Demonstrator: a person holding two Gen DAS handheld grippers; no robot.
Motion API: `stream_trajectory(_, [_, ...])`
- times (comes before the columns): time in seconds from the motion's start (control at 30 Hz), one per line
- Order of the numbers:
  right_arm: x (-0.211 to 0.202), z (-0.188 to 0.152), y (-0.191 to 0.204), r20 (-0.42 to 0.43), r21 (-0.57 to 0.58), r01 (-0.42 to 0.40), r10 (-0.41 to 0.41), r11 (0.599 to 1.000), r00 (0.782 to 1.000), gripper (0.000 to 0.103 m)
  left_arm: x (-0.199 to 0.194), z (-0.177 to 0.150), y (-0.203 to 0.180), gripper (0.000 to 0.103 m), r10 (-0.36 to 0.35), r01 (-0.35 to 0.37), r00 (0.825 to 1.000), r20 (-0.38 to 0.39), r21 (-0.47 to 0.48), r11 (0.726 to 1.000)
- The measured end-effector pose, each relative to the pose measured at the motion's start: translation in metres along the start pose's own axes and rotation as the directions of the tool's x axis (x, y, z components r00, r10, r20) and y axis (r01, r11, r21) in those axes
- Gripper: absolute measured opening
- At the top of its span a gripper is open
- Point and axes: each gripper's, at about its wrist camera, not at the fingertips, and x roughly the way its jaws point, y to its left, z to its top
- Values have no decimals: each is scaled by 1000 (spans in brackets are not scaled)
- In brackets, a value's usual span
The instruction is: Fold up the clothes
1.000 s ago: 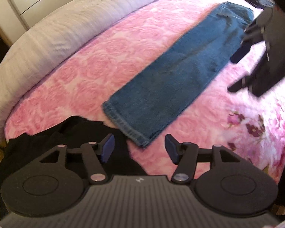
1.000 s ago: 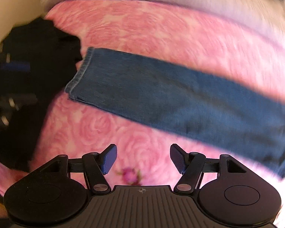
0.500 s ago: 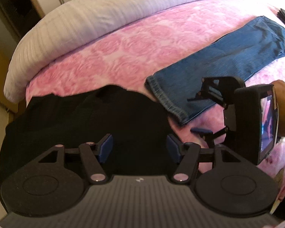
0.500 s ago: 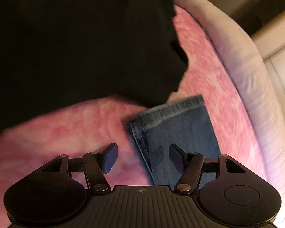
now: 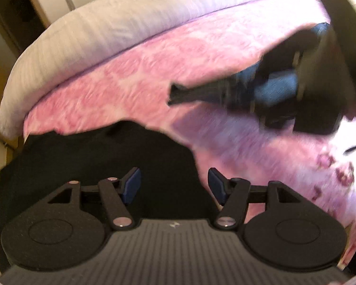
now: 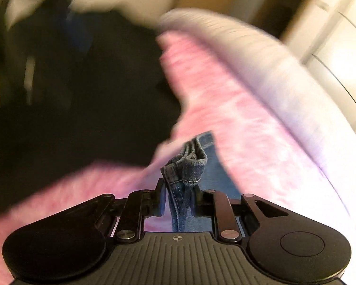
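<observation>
My right gripper (image 6: pixel 178 197) is shut on the hem of the blue jeans (image 6: pixel 189 166), which bunches up between its fingers above the pink bed cover. In the left wrist view the same right gripper (image 5: pixel 175 93) appears blurred at the right, with a patch of the jeans (image 5: pixel 277 87) showing behind it. My left gripper (image 5: pixel 174 185) is open and holds nothing; it hovers over the edge of a black garment (image 5: pixel 106 154) that lies at the near left of the bed.
A pink rose-patterned bed cover (image 5: pixel 154 71) spans the bed, with a white quilt (image 5: pixel 106 28) along its far edge. The black garment (image 6: pixel 71 106) fills the left of the right wrist view. White cupboards (image 6: pixel 339 54) stand beyond the bed.
My right gripper has shut on the jeans hem and lifted it off the cover; before, it was open above the hem. The left gripper stays open over the black garment.
</observation>
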Motion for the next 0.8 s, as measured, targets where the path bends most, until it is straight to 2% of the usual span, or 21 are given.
stream_trajectory(0.07, [-36,-4,-47,60,168,37,-48,985,997,18,1,15,-13,59,-15,15,1000,16,30,999])
stream_trajectory(0.13, [-75,-17,-99,107,347,66,-110,936,988,18,5,32,-30,59,-36,34,999,29,83,996])
stream_trajectory(0.23, [-130,-58,-177,150,575,90,-213,813,965,18,12,64,-65,59,-67,59,997,47,150,987])
stream_trajectory(0.3, [-152,-101,-222,143,678,105,-270,728,952,18,18,87,-94,59,-82,70,995,54,187,980])
stream_trajectory(0.33, [-155,-128,-244,133,734,92,-275,673,952,18,22,98,-109,59,-86,73,995,53,205,976])
stream_trajectory(0.37, [-155,-158,-265,121,787,75,-272,612,955,18,26,109,-124,59,-87,74,995,49,221,973])
stream_trajectory(0.43, [-150,-201,-285,80,853,67,-256,518,963,19,34,128,-152,59,-92,81,995,36,238,968])
stream_trajectory(0.5, [-145,-243,-301,38,904,66,-234,422,971,28,46,147,-177,59,-106,100,994,16,237,966])
stream_trajectory(0.57, [-139,-285,-318,-1,944,69,-208,322,978,31,60,162,-198,59,-117,116,993,-7,233,965])
stream_trajectory(0.63, [-133,-327,-334,-37,973,75,-177,217,984,39,76,175,-215,59,-117,120,993,-28,240,963])
stream_trajectory(0.7, [-127,-369,-351,-69,990,85,-142,111,987,57,92,188,-233,59,-116,125,992,-49,247,961])
stream_trajectory(0.8, [-125,-380,-352,-27,995,35,-88,96,996,60,117,205,-249,59,-120,136,990,-79,253,958])
